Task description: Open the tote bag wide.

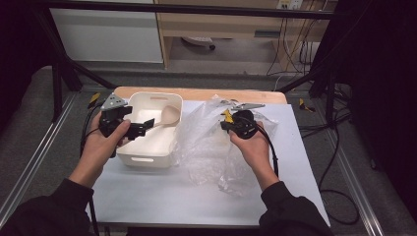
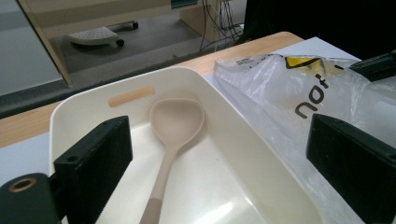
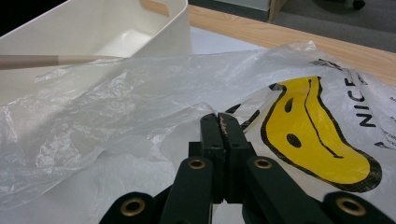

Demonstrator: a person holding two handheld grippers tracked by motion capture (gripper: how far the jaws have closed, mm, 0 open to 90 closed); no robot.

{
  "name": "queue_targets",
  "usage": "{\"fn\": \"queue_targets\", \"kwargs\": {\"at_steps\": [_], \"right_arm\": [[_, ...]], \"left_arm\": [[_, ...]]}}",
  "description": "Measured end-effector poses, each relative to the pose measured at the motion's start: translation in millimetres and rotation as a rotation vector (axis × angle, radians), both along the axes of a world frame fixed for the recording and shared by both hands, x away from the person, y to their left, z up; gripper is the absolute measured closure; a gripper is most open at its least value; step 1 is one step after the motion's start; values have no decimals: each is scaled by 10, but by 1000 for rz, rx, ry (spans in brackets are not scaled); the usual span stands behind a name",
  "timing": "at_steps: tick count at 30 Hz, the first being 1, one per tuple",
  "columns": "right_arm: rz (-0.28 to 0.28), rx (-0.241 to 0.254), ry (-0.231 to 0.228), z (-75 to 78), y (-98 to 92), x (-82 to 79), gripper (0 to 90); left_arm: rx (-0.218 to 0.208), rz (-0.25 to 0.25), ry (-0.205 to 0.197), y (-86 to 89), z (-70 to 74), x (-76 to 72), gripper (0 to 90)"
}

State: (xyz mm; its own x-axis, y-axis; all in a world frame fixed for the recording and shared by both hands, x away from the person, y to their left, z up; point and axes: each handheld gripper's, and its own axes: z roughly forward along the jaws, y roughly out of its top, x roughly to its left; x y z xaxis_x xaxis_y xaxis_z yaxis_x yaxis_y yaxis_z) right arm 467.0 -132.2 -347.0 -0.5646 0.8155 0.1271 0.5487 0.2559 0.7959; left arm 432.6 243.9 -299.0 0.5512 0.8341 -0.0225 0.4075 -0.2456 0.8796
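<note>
A white plastic bin (image 1: 147,160) stands on the left half of the table. A beige spoon (image 1: 169,115) lies in it, bowl toward the far end (image 2: 175,123). My left gripper (image 1: 137,120) hovers over the bin's near left part, jaws wide open on either side of the spoon's handle and not touching it (image 2: 219,135). A crumpled clear plastic bag (image 1: 206,142) with a yellow smiley print (image 3: 317,135) lies right of the bin. My right gripper (image 1: 227,123) is at the bag's upper part, jaws pressed together, with a fold of film running into their tips (image 3: 218,116).
A white sheet (image 1: 196,196) covers the table; the wooden edge (image 1: 236,94) shows at the far side. Black frame bars (image 1: 64,64) flank the table. Cables (image 1: 339,147) lie on the floor to the right, and a wooden shelf unit (image 1: 221,24) stands behind.
</note>
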Motion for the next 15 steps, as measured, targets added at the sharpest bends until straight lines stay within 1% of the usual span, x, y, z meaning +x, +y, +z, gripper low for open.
{"fn": "queue_targets", "kwargs": {"at_steps": [6, 10, 15], "right_arm": [[3, -2, 4, -38, -15, -7, 900], [0, -1, 9, -75, -28, -7, 900], [2, -1, 11, -98, -36, -17, 900]], "left_arm": [[0, 17, 15, 114, -44, 30, 68], [-2, 34, 9, 196, -53, 27, 68], [2, 35, 22, 281, -79, 22, 67]]}}
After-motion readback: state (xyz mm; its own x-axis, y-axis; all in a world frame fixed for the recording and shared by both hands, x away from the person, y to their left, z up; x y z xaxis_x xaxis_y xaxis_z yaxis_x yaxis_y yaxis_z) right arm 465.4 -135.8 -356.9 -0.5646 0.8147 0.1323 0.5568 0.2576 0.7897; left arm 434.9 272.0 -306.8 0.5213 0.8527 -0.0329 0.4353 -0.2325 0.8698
